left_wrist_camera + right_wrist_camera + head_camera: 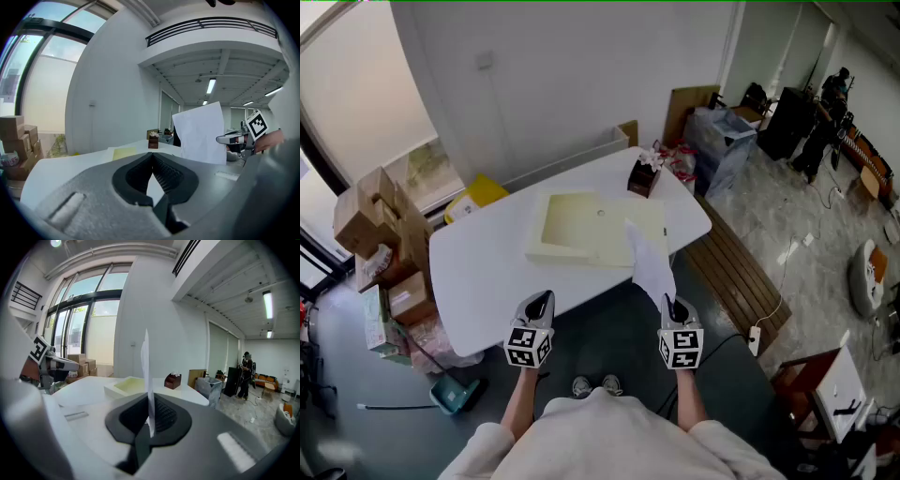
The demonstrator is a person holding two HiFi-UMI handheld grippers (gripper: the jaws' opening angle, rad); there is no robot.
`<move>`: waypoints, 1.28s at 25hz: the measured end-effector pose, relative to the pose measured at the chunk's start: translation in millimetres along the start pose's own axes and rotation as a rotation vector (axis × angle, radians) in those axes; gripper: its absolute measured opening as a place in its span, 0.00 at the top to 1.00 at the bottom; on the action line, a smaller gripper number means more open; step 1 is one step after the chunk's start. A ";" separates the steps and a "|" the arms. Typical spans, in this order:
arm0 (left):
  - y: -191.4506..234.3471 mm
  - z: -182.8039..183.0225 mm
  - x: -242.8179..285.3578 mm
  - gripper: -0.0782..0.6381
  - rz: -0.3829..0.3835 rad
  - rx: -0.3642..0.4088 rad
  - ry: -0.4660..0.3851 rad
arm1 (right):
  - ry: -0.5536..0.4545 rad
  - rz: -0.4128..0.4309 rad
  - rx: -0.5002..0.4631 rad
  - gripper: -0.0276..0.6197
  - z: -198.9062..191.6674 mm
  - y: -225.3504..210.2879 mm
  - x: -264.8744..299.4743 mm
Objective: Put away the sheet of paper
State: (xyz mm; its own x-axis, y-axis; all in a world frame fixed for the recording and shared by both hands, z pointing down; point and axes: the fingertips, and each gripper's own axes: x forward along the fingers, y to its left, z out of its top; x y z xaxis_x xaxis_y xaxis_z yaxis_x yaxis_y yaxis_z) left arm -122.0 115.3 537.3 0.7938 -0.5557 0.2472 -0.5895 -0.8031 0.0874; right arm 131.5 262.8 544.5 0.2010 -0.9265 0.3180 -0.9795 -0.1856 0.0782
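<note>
right claw point(677, 314) is being pressed together on the bottom edge of the sheet of paper point(649, 258), and the white sheet is being held upright in the air, standing up from the claw tips. in the right gripper view the sheet is being seen edge-on as a thin white line running up from between the two ribbed pads, which are being closed against it on both sides. in the head view its upper part is being seen in front of the near right corner of the shallow cream box point(581, 225), which is lying open on the white tabletop point(487, 272). whether the sheet is touching the box cannot be told

left claw point(539, 302) is being held level beside the right one, well apart from it, near the closer edge of the tabletop. its tips are being brought together in the left gripper view, with nothing being pinched between them, and the broad face of the sheet is being shown at the right of that view

a brown tissue box point(643, 176) is being carried at the far right end of the tabletop, just beyond the cream box. cardboard boxes point(380, 234) are being stacked on the floor at the left, and a wooden bench point(741, 272) is being seen on the floor to the right of the tabletop
</note>
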 end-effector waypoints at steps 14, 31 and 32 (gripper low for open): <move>-16.8 6.1 6.3 0.89 0.018 0.007 -0.011 | -0.022 0.027 -0.001 0.95 1.8 -17.0 2.3; -11.4 3.2 25.9 0.89 0.053 -0.012 -0.016 | -0.033 0.067 -0.017 0.95 6.1 -25.6 25.8; -9.2 3.6 26.7 0.89 0.056 -0.013 -0.016 | -0.034 0.071 -0.016 0.95 6.9 -24.8 28.5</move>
State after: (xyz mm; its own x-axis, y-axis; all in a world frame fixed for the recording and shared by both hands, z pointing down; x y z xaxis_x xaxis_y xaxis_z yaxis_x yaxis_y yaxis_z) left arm -94.8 107.1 539.6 0.7618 -0.6031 0.2365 -0.6347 -0.7680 0.0860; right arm 161.4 238.7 545.1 0.1302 -0.9479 0.2907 -0.9909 -0.1140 0.0721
